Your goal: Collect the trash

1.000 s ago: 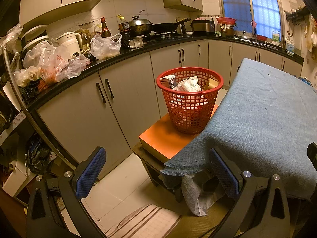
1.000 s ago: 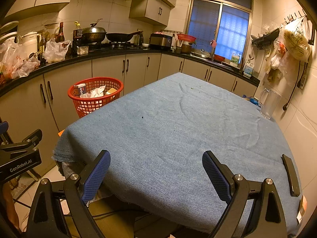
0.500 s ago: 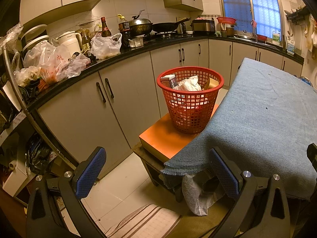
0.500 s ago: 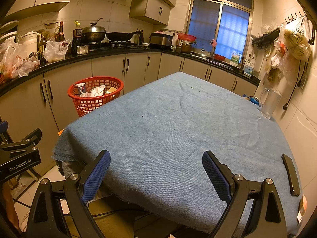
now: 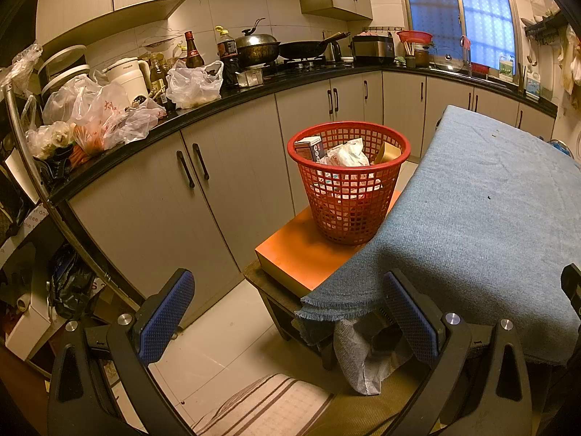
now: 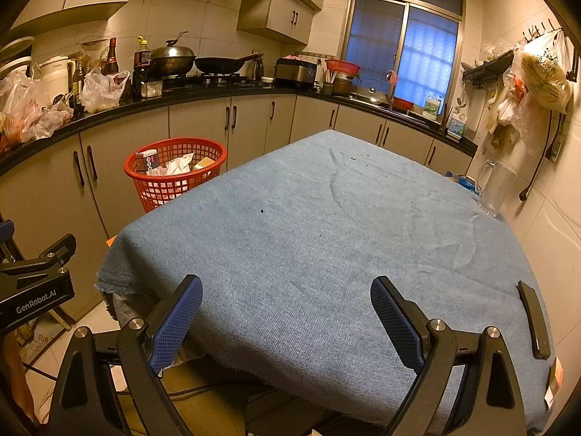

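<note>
grippers both idle: left gripper (image 5: 287, 309) gapes wide with nothing between the blue pads, and the right gripper (image 6: 287, 316) is just as wide and empty. task looks about finished, since the blue tablecloth (image 6: 326, 225) ahead of the right gripper shows only a few dark specks and a black flat bar (image 6: 533, 319) off to its right. to close out well, scan that cloth once more and pinch small bits low and slow, jaws narrowed first. red mesh basket (image 5: 348, 181) sits ahead of the left gripper on an orange board (image 5: 301, 250), touching the cloth edge. inside: small printed carton (image 5: 308, 147), crumpled white wrapper (image 5: 348, 152), tan box (image 5: 388, 152), more paper below.
</note>
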